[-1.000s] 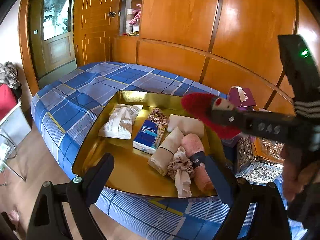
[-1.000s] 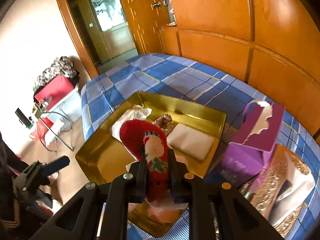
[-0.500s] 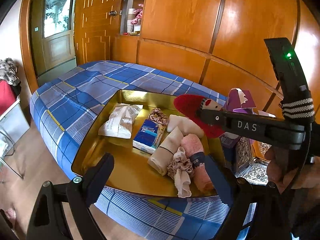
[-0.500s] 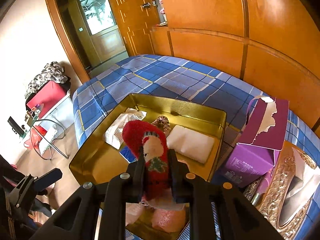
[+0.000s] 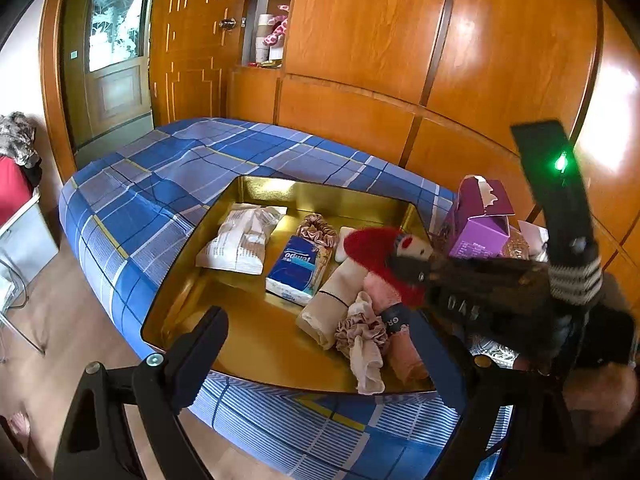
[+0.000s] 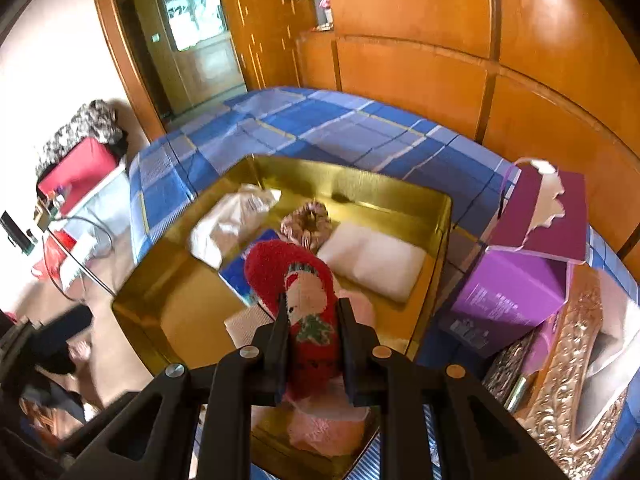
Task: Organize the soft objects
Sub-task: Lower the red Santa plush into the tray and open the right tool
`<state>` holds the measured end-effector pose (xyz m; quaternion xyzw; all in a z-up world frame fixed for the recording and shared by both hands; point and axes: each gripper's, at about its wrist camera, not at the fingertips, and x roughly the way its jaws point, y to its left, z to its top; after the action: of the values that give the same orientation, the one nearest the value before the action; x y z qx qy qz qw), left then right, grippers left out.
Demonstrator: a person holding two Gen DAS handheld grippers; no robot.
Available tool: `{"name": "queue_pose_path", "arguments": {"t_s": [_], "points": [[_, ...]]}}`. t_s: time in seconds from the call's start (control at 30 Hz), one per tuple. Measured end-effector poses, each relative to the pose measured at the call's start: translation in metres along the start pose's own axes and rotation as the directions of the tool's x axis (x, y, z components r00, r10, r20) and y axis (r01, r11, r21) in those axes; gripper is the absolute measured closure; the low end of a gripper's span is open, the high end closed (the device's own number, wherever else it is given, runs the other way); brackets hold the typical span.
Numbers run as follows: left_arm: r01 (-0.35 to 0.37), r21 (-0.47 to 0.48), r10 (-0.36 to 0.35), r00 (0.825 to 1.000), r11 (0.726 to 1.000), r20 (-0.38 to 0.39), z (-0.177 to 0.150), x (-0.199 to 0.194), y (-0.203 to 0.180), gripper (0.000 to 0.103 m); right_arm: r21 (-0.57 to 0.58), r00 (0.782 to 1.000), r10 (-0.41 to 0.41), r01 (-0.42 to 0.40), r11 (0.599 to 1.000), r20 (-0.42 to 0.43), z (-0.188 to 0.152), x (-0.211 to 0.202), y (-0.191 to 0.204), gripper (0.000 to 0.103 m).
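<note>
Sock clamped in right gripper above gold tray.

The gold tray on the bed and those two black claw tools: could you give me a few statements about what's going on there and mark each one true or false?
1. The right gripper is clamped on a red Santa sock. True.
2. The left gripper is squeezing a tissue pack. False: its jaws stand wide open with nothing between them; the blue tissue pack lies in the gold tray.
3. The tray sits on a blue plaid bed cover. True.
4. The purple box is inside the tray. False: it stands outside, beside the tray's right-hand wall in the right wrist view.
5. The tray holds only the red sock. False: the sock is held above the tray, which holds rolled cloths, scrunchies and a white packet.
</note>
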<state>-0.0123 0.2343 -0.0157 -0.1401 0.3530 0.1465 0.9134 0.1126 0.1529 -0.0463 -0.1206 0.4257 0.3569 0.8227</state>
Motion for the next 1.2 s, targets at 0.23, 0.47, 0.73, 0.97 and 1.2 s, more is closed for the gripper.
{"name": "queue_pose_path", "arguments": {"t_s": [0.23, 0.47, 0.73, 0.97, 1.2], "points": [[-0.008, -0.008, 0.008, 1.000, 1.000, -0.017, -0.002, 0.007, 0.005, 0.011, -0.024, 0.995, -0.071, 0.070, 0.997, -0.063, 0.000, 0.028, -0.001, 0.083], [-0.011, -0.018, 0.011, 0.999, 1.000, -0.035, -0.005, 0.014, 0.010, 0.011, -0.050, 0.994, -0.086, 0.082, 0.995, -0.074, -0.001, 0.041, -0.002, 0.068], [-0.030, -0.037, 0.029, 0.999, 0.999, -0.038, -0.004, 0.019, 0.020, 0.011, -0.028, 1.000, -0.027, 0.027, 0.999, -0.007, -0.008, 0.011, -0.004, 0.057], [-0.072, -0.074, 0.071, 0.997, 0.995, -0.022, 0.003, 0.018, 0.039, 0.011, -0.048, 0.999, 0.014, -0.012, 0.999, 0.030, -0.020, -0.016, 0.000, 0.057], [-0.076, -0.073, 0.074, 0.997, 0.994, -0.019, 0.003, 0.018, 0.040, 0.011, -0.091, 0.998, -0.040, 0.036, 0.995, -0.048, -0.015, 0.023, 0.008, 0.075]]}}
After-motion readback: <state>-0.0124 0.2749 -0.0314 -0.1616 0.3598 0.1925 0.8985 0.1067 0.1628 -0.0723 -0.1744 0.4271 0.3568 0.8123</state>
